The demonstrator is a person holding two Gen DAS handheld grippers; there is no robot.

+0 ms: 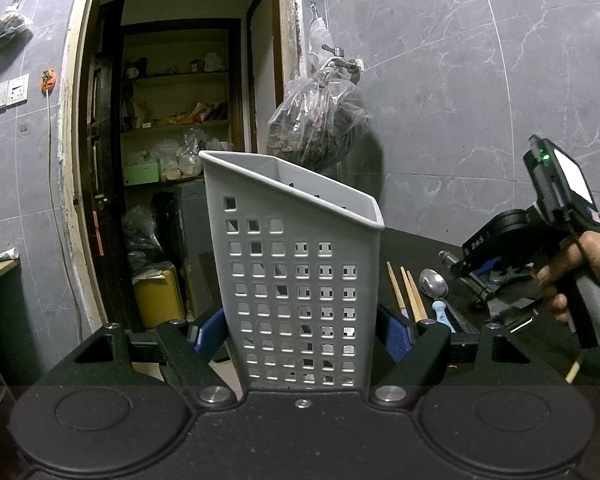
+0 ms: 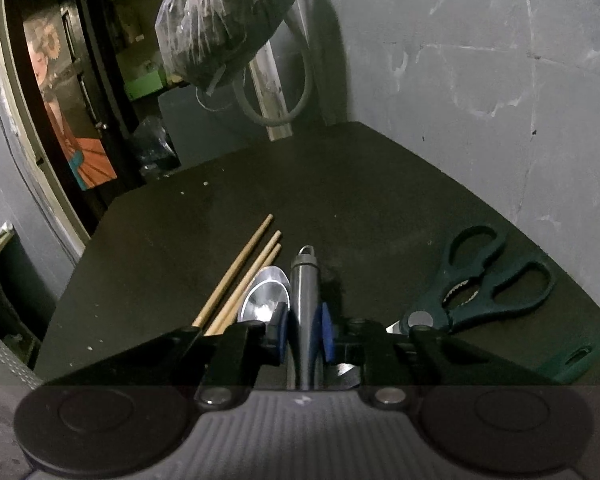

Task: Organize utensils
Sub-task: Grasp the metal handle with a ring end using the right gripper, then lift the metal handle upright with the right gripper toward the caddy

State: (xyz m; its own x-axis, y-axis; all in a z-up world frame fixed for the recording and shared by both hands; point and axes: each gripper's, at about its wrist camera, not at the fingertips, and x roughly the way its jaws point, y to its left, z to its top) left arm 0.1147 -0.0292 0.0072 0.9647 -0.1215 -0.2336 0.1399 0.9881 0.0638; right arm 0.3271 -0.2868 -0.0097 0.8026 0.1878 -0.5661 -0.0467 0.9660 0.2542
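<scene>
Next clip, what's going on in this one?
A person is sorting utensils with two handheld grippers. The left gripper is clamped on a grey perforated plastic utensil holder, which looks empty from here. The right gripper is shut on the handle of a steel tool with a hanging loop, low over the dark table. Wooden chopsticks, a metal spoon and dark green kitchen scissors lie on the table.
</scene>
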